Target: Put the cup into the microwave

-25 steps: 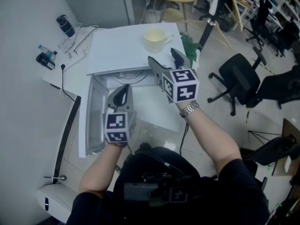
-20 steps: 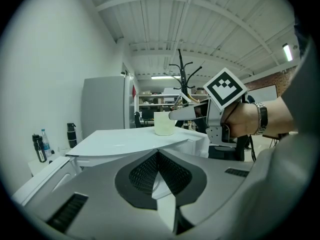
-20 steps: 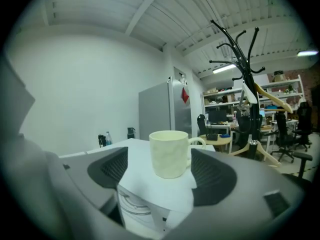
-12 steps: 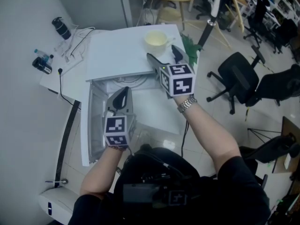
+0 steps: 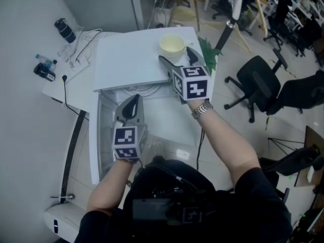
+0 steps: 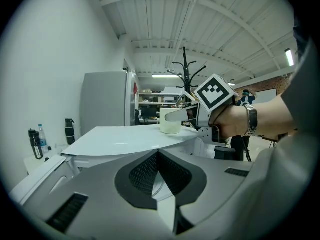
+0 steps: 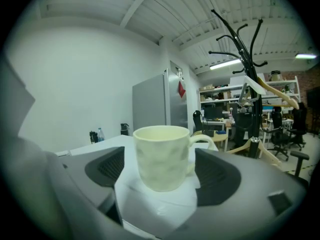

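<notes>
Grabbing stage: right gripper [image 5: 176,57], jaws just spreading wide, straddles the cup [image 5: 172,43] on the microwave [image 5: 129,54], upper middle, not touching. Next it probably needs to squeeze. Left gripper [image 5: 132,101] is pinched closed, empty.

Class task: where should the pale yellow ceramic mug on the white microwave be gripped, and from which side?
Grip the pale yellow mug across its round body, coming level from the white microwave's open-door side. It stands upright on top, its handle sticking out rightward, so the jaws should probably close ahead of that handle.
</notes>
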